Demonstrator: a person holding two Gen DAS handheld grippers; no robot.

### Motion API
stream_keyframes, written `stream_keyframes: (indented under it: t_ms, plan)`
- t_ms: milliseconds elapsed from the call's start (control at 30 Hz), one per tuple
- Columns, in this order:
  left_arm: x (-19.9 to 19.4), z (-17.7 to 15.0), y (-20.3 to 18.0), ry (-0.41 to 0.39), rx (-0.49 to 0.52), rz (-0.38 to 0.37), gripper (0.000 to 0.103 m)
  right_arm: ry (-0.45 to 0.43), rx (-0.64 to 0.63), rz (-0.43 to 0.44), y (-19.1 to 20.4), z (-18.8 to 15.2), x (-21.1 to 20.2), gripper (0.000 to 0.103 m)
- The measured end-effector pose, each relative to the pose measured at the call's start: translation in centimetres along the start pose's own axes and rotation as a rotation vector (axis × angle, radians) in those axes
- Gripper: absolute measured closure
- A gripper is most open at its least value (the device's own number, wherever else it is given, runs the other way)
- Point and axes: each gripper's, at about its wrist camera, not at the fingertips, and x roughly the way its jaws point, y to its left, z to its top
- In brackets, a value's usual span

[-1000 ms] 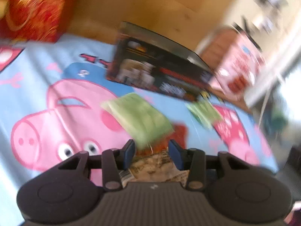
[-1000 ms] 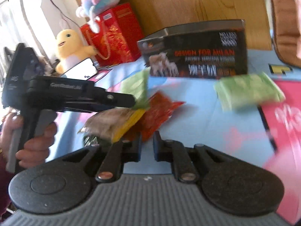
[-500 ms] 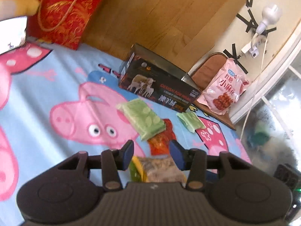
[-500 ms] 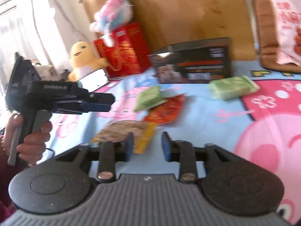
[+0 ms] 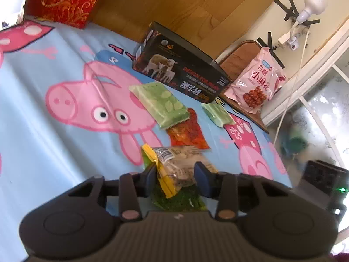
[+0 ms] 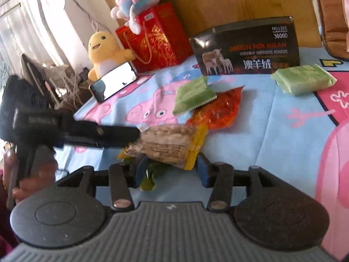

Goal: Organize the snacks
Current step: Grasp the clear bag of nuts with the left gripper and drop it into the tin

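Left gripper (image 5: 175, 178) apparently pinching beige snack pack (image 5: 181, 166), right gripper (image 6: 170, 169) standing open w/ same pack between jaws; next: carrying it toward black box (image 5: 181, 74) at 12 o'clock.

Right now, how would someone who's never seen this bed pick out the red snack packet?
Start at the black box with sheep near the headboard. In front lies a big green packet, overlapping the red snack packet. It is the only translucent orange-red one.

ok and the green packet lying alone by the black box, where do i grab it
Probably across its middle, pinching the two long edges, coming from above on the near side. The green packet lies flat and apart from the other snacks, so both edges are free; the black box stands just behind it, crowding the far side.
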Motion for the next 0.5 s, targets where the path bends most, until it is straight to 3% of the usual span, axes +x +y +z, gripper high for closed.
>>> stream_keyframes:
  t_ms: [167,300,500]
  plan:
    - [-0.7,1.7,-0.7,-0.039,0.041,-0.01,0.066,-0.078,-0.084,-0.027,1.8,0.2,-1.1,0.07]
    - [-0.5,3.5,-1.8,-0.063,0.083,-0.011,0.066,-0.119,-0.135,-0.054,2.5,0.8,-1.5,0.07]
    - [1.0,8.9,-4.3,-0.119,0.182,-0.005,0.066,-0.205,-0.179,-0.116,1.6,4.1,-1.7,0.069]
